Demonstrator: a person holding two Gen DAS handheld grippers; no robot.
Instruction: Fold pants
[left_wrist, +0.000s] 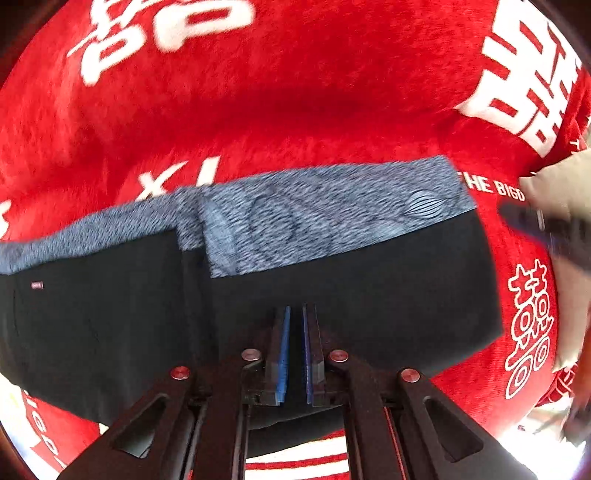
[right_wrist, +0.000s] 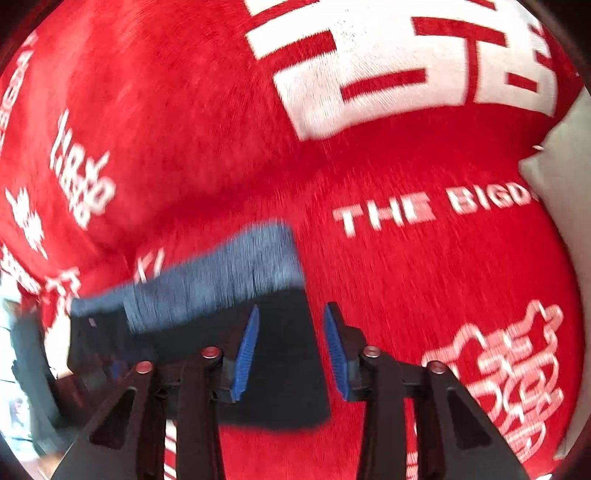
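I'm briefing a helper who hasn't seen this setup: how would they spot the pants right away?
Look for the fuzzy red blanket printed with big white characters that covers the whole surface. Lying flat on it are the pants, a dark rectangle. They are the only black thing there, with a wide speckled grey-blue waistband along the far edge.

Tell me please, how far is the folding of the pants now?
The pants already lie as a compact black bundle with the grey waistband on the red blanket. The left hand-held gripper is nearly shut over the fabric, and the right hand-held gripper is open. Probably only a final fold or smoothing remains.
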